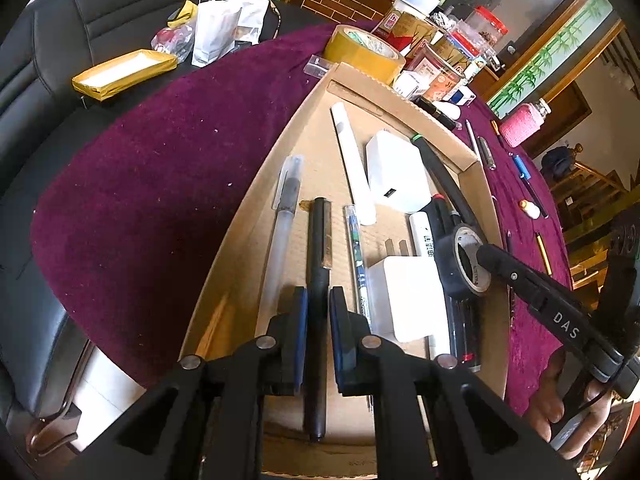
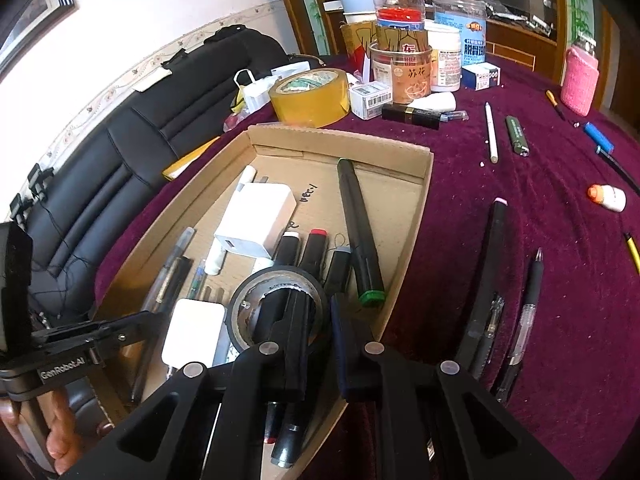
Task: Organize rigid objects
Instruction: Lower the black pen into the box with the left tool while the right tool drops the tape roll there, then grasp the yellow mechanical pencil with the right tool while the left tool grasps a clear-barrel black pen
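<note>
A shallow cardboard box (image 1: 276, 160) (image 2: 340, 140) lies on the purple cloth. It holds pens, markers and two white chargers (image 1: 396, 172) (image 2: 256, 220). My left gripper (image 1: 319, 316) is over the box's near left part, shut on a black pen (image 1: 318, 248) that runs lengthwise between its pads. It shows from the side in the right wrist view (image 2: 132, 322). My right gripper (image 2: 320, 320) (image 1: 486, 258) is shut on the wall of a black tape roll (image 2: 276, 280) (image 1: 460, 264). One finger is inside the roll's hole and the other outside. The roll sits above the markers at the box's right side.
A yellow tape roll (image 1: 362, 54) (image 2: 310, 96) and jars and small boxes (image 2: 404, 68) crowd the cloth behind the box. Right of the box lie loose pens (image 2: 524, 312), a green cylinder (image 2: 516, 136) and a pink-sleeved bottle (image 2: 580, 76). A black sofa (image 1: 80, 20) is on the left.
</note>
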